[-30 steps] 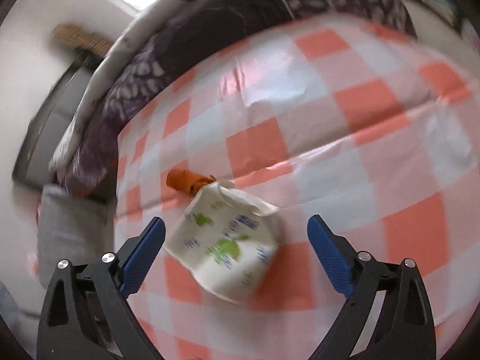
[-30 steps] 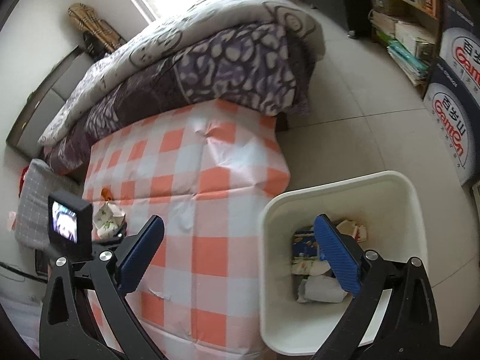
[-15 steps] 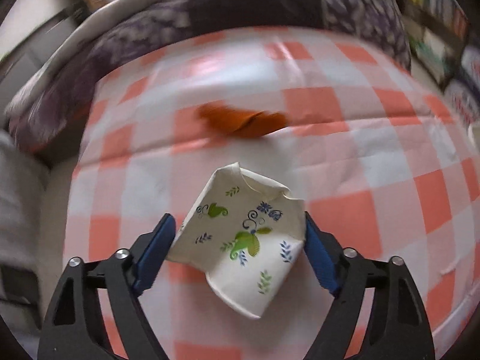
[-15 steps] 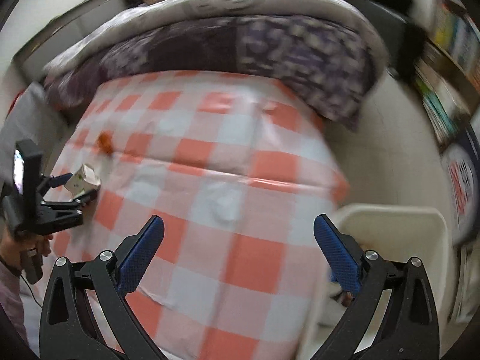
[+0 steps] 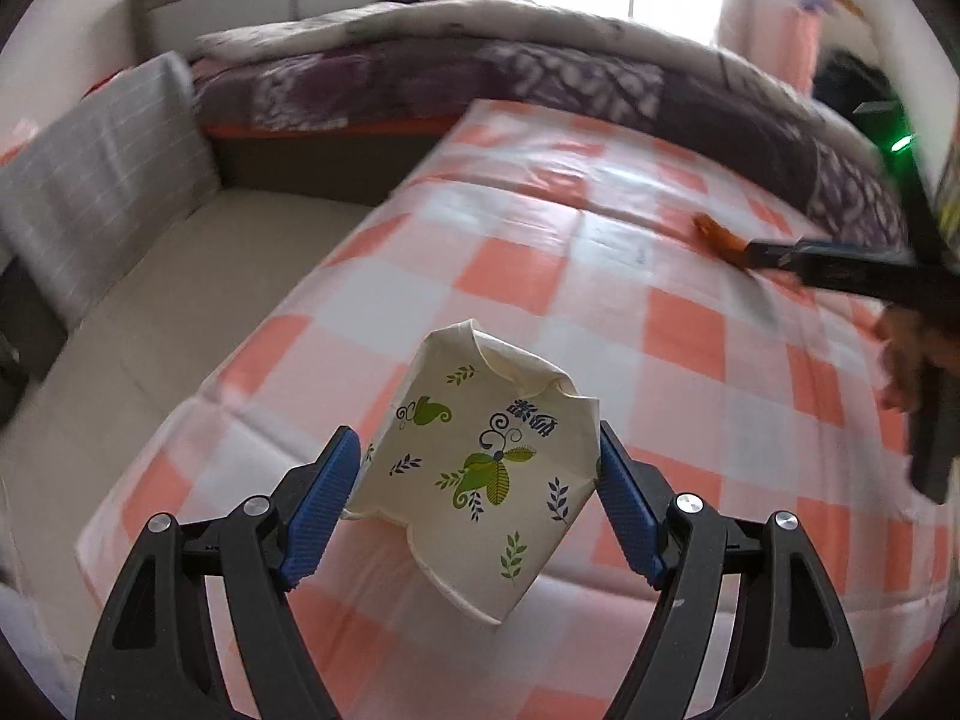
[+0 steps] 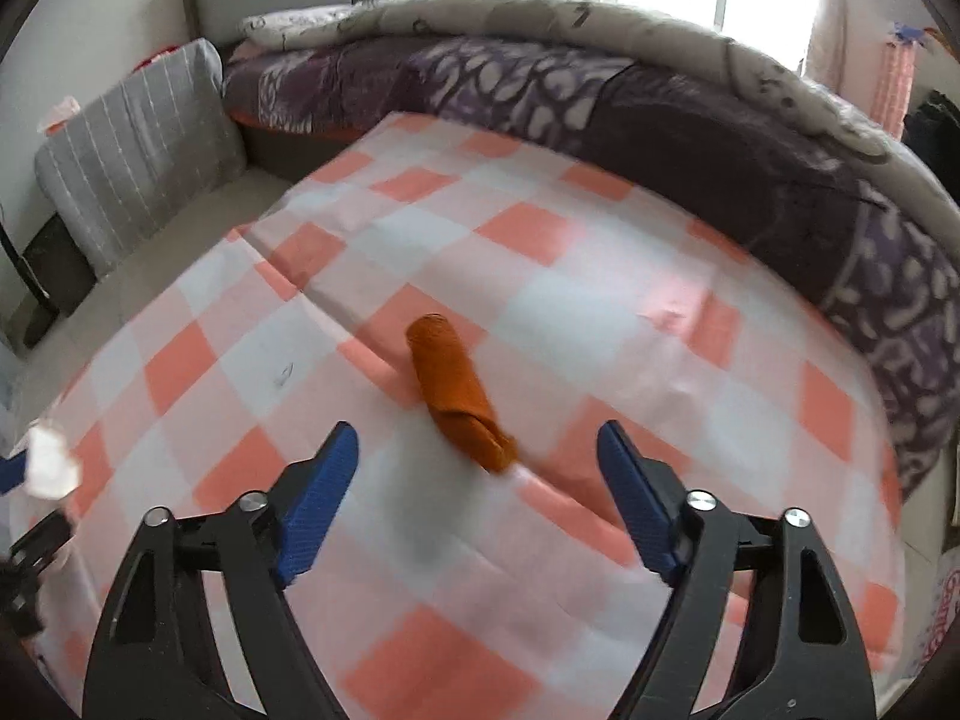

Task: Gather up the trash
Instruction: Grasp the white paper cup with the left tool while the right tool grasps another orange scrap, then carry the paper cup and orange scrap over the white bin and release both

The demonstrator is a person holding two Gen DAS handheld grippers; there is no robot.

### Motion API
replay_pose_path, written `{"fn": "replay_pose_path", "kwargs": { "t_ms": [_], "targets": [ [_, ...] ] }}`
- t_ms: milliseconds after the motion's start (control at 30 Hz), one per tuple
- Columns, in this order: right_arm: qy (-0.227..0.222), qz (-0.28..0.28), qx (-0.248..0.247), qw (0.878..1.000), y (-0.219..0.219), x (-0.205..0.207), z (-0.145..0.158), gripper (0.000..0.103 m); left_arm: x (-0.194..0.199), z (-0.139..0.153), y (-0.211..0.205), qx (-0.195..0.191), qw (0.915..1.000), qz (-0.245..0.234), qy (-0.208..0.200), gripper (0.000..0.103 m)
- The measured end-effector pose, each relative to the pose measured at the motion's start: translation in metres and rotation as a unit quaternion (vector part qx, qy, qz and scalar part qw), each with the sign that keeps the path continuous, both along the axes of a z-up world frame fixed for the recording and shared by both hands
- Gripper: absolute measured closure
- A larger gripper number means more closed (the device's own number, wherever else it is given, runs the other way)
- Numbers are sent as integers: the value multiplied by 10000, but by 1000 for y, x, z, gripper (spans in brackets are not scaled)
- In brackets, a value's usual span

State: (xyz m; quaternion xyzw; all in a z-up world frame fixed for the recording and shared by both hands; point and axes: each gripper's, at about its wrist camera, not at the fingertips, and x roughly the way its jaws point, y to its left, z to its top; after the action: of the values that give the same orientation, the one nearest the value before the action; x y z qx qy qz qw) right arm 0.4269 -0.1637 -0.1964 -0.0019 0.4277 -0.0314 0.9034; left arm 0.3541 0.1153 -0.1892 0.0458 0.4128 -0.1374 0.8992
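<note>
Gripping crushed paper cup (image 5: 480, 456), left hand-held gripper (image 5: 477, 489)

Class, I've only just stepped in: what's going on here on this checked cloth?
A person is collecting trash with two handheld grippers. The left gripper is clamped on a crumpled paper cup, lifted off the checked cloth. The right gripper, jaws just narrowing but nothing gripped, reaches toward an orange wrapper lying on the cloth.
</note>
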Motion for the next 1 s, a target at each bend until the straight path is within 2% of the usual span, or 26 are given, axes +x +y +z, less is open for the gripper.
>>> {"fn": "replay_pose_path", "kwargs": {
  "t_ms": [67,100,133,267,400,600,733,900,1000],
  "targets": [
    [212,22,-96,9997,9,13,-13,46,-1,1,5,-104,9998,140,-42,28],
    [285,31,-164,9995,12,18,-18,60,-1,1,6,-133,9997,197,-65,28],
    [205,62,-213,9995,15,19,-18,83,-1,2,6,-156,9995,250,-105,28],
    [90,57,-65,9999,22,8,-10,86,-5,7,10,-198,9987,424,-210,28],
    [-164,111,39,9998,26,-23,21,86,-10,25,10,-190,9977,600,-248,28],
    [-535,219,126,9982,21,-92,80,86,-34,88,10,-386,9950,836,-390,28],
    [-729,239,199,9969,14,-134,112,86,-65,132,0,-420,9934,921,-540,28],
    [-932,207,337,9949,4,-185,142,86,-105,164,-19,-424,9926,894,-702,28],
    [-983,104,423,9942,-4,-212,149,86,-126,177,-31,-416,9926,919,-677,28]
  ]
}}
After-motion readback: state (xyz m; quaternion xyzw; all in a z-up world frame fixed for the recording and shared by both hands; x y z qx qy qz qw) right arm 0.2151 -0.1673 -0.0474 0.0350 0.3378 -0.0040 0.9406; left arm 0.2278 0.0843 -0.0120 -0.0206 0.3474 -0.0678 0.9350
